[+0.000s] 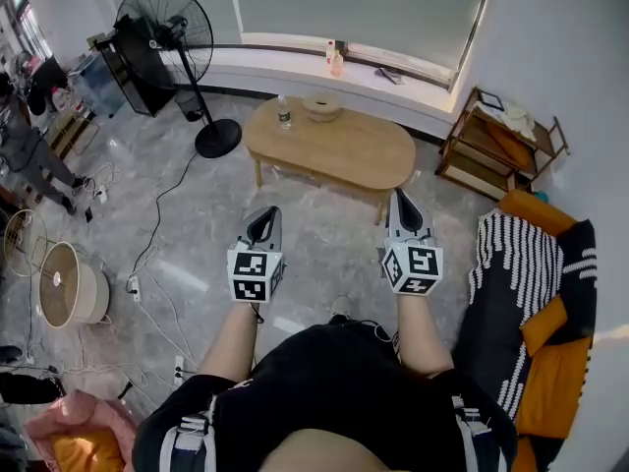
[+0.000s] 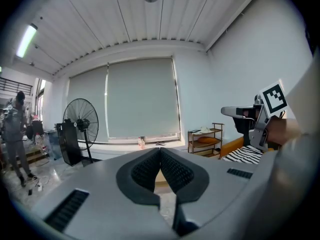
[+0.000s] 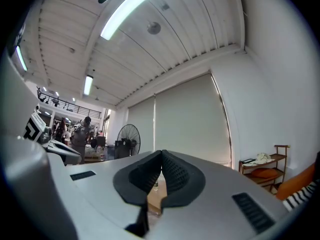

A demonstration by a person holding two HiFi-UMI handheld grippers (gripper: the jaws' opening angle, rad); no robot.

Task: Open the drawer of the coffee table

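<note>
My left gripper (image 1: 263, 216) and right gripper (image 1: 402, 205) are both pressed together and empty, well short of the coffee table (image 1: 344, 150). The drawer isn't visible yet. Risk: arriving with jaws shut, I bump the table edge and topple the bottle (image 1: 284, 114) on it.

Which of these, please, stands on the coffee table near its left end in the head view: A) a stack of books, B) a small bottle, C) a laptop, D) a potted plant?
B: a small bottle stands upright on the coffee table, just left of a round bowl.
</note>
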